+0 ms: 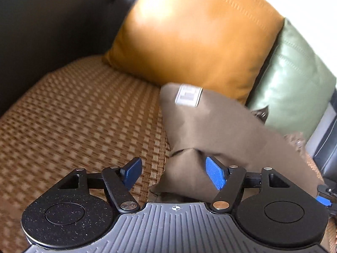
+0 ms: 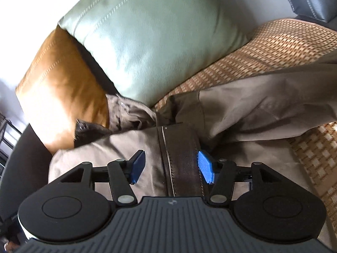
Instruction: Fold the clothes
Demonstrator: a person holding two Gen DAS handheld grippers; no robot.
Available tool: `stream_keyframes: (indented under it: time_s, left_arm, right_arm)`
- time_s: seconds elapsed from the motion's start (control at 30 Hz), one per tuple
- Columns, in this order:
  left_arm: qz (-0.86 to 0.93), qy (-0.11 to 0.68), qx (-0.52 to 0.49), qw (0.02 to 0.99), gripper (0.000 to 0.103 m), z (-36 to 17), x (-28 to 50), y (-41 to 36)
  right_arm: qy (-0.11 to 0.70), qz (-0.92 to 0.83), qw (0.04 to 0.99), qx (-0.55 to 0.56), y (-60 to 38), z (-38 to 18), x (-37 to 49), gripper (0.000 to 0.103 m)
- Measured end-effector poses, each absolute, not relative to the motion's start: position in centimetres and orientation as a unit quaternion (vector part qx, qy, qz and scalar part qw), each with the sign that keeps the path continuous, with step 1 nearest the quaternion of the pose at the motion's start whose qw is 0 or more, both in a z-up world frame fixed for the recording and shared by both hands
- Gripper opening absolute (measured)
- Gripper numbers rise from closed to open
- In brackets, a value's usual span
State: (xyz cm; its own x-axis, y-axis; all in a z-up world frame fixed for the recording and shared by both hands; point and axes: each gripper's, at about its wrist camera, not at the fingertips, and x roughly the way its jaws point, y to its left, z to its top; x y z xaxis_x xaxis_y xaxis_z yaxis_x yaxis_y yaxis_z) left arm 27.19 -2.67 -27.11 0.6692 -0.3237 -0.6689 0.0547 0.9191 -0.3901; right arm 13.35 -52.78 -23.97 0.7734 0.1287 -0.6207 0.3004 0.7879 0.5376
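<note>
Brown trousers (image 1: 221,130) lie bunched on the woven seat mat (image 1: 73,116), a white label (image 1: 188,94) showing on their far end. My left gripper (image 1: 174,172) is open over the near fold; the cloth sits between the blue pads without being pinched, close to the right pad (image 1: 217,175). In the right wrist view the trousers (image 2: 263,109) spread to the right, and their dark brown waistband (image 2: 181,158) runs between the spread fingers of my right gripper (image 2: 171,166), which is open and not clamped on it.
An orange leather cushion (image 1: 193,33) and a pale green one (image 2: 151,38) lean against the sofa back right behind the trousers. A dark armrest (image 1: 42,21) bounds the seat on the left. Woven mat (image 2: 284,42) extends to the right.
</note>
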Motion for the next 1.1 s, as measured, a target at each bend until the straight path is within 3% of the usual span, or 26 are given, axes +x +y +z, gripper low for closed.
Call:
stream_keyframes:
  time_s: [0.03, 0.07, 0.1, 0.17, 0.23, 0.3, 0.4, 0.43, 0.47, 0.6, 0.8, 1.1]
  left_arm:
    - [-0.104, 0.401, -0.174, 0.893, 0.079, -27.8, 27.6, -2.9]
    - [-0.107, 0.405, -0.183, 0.889, 0.057, -28.4, 27.8, -2.9]
    - [-0.114, 0.408, -0.195, 0.885, 0.018, -28.8, 27.9, -2.9]
    - [-0.117, 0.398, -0.198, 0.888, 0.012, -28.9, 27.0, -2.8]
    - [-0.117, 0.389, -0.190, 0.894, 0.011, -29.0, 25.9, -2.9]
    - [-0.121, 0.396, -0.174, 0.893, 0.009, -29.8, 25.2, -3.2]
    - [-0.121, 0.388, -0.176, 0.897, 0.011, -30.0, 24.4, -3.1]
    - [-0.123, 0.383, -0.178, 0.898, 0.014, -29.7, 24.3, -2.9]
    - [-0.123, 0.378, -0.180, 0.900, 0.036, -29.4, 24.0, -2.7]
    - [-0.110, 0.329, -0.177, 0.921, 0.063, -28.0, 22.3, -1.3]
    - [-0.130, 0.337, -0.202, 0.910, 0.064, -28.9, 23.1, -0.3]
    - [-0.187, 0.344, -0.248, 0.886, 0.065, -31.1, 24.6, -0.1]
  right_arm:
    - [0.337, -0.047, 0.883, 0.322, -52.7, -24.2, 13.7, 0.062]
    - [0.343, -0.047, 0.881, 0.322, -52.6, -24.5, 14.2, 0.056]
    - [0.350, -0.040, 0.881, 0.315, -52.4, -24.4, 14.5, 0.051]
    - [0.355, -0.023, 0.887, 0.295, -52.0, -24.0, 14.9, 0.036]
    - [0.332, -0.003, 0.899, 0.285, -51.9, -23.0, 14.6, 0.033]
    - [0.362, -0.019, 0.890, 0.277, -52.0, -23.8, 15.1, 0.034]
    - [0.405, -0.030, 0.875, 0.262, -51.8, -24.7, 16.0, 0.043]
    - [0.408, -0.040, 0.879, 0.244, -51.4, -24.2, 16.1, 0.052]
    - [0.412, -0.051, 0.884, 0.215, -50.9, -23.3, 16.3, 0.056]
    - [0.333, -0.054, 0.937, 0.092, -47.6, -17.1, 15.6, 0.056]
    - [0.332, 0.168, 0.927, 0.052, -37.6, -11.4, 21.1, 0.065]
    - [0.406, 0.323, 0.852, -0.069, -19.6, -14.8, 33.8, 0.067]
